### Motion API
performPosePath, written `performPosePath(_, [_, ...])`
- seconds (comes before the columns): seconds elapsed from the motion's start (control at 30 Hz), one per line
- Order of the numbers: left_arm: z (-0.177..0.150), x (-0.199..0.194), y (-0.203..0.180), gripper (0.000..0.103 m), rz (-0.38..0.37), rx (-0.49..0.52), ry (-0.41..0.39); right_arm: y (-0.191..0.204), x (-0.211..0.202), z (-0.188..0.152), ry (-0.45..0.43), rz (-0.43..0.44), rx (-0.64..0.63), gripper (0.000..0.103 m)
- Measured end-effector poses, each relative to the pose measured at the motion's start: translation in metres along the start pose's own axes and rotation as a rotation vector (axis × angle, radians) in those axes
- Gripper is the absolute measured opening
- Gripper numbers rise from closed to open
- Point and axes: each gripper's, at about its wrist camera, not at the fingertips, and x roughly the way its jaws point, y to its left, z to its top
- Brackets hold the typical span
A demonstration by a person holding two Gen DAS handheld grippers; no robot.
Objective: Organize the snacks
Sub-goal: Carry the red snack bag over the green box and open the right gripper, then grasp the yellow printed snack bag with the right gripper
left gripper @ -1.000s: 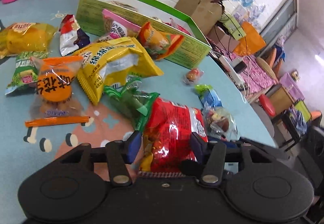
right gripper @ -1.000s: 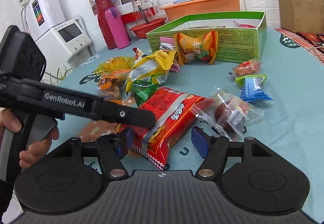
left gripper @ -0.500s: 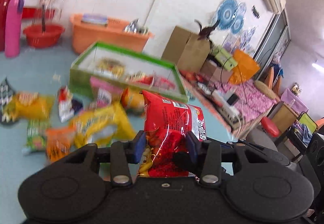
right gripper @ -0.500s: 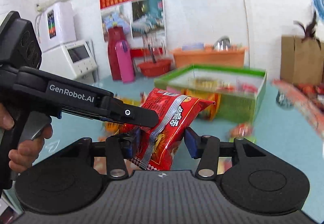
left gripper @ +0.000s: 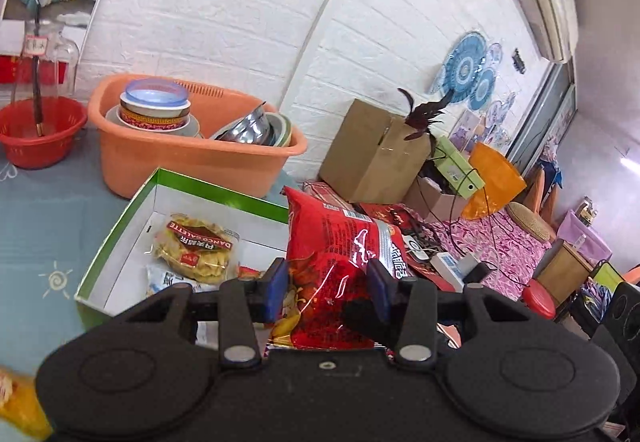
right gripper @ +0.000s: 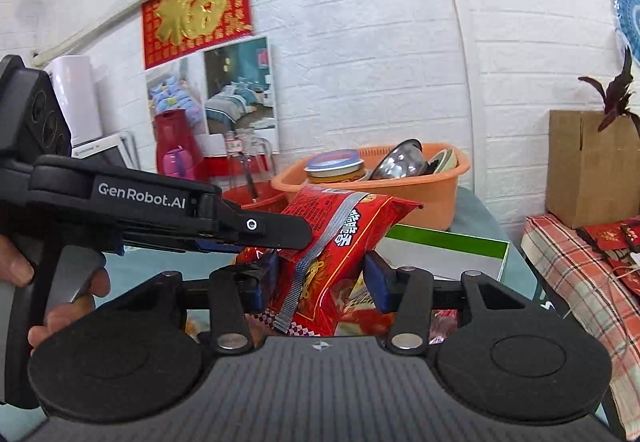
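Observation:
Both grippers hold one red snack bag. My left gripper (left gripper: 327, 284) is shut on the red bag (left gripper: 338, 246) and holds it in the air over the near edge of the green-rimmed box (left gripper: 120, 218). My right gripper (right gripper: 320, 280) is shut on the same red bag (right gripper: 340, 242), and the left gripper's finger (right gripper: 256, 224) shows pinching the bag from the left. The box holds a yellow biscuit pack (left gripper: 196, 246) and other packets.
An orange tub (left gripper: 192, 158) of bowls stands behind the box, a red basket (left gripper: 38, 134) to its left. A cardboard box (left gripper: 372, 154) with a plant stands at the right, beside clutter and cables. A yellow snack (left gripper: 16, 402) lies at the lower left.
Both grippers closed on the red bag on the table, lifted it, and carried it forward toward the green box. The loose snacks have dropped out of view.

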Motion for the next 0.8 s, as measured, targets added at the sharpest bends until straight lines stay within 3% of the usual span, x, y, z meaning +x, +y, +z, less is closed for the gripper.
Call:
performPosePath(0.2, [0.001, 0.037, 0.029, 0.065, 0.023, -0.040, 0.051, -0.018, 0.041, -0.008, 0.058, 0.008, 0.030, 0.078])
performPosePath(0.27, [-0.004, 0.048, 0.036, 0.069, 0.030, -0.039, 0.072, -0.020, 0.052, -0.014, 0.079, 0.001, 0.010, 0.080])
performPosePath(0.3, [-0.007, 0.053, 0.039, 0.095, 0.043, -0.028, 0.087, -0.020, 0.058, -0.019, 0.093, -0.001, -0.012, 0.082])
performPosePath(0.33, [-0.009, 0.056, 0.041, 0.103, 0.067, -0.026, 0.098, -0.018, 0.063, -0.023, 0.111, -0.008, -0.036, 0.088])
performPosePath(0.37, [-0.013, 0.055, 0.043, 0.103, 0.103, -0.032, 0.096, -0.017, 0.066, -0.027, 0.137, -0.026, -0.066, 0.103])
performPosePath(0.4, [-0.016, 0.052, 0.044, 0.103, 0.122, -0.040, 0.084, -0.016, 0.067, -0.031, 0.153, -0.064, -0.096, 0.103])
performPosePath(0.53, [-0.020, 0.023, 0.041, 0.103, 0.081, -0.068, 0.063, -0.016, 0.036, -0.028, 0.109, -0.147, -0.124, 0.103])
performPosePath(0.8, [-0.041, -0.068, 0.004, 0.103, 0.045, -0.082, 0.030, 0.003, -0.071, -0.013, -0.012, -0.149, -0.033, 0.103])
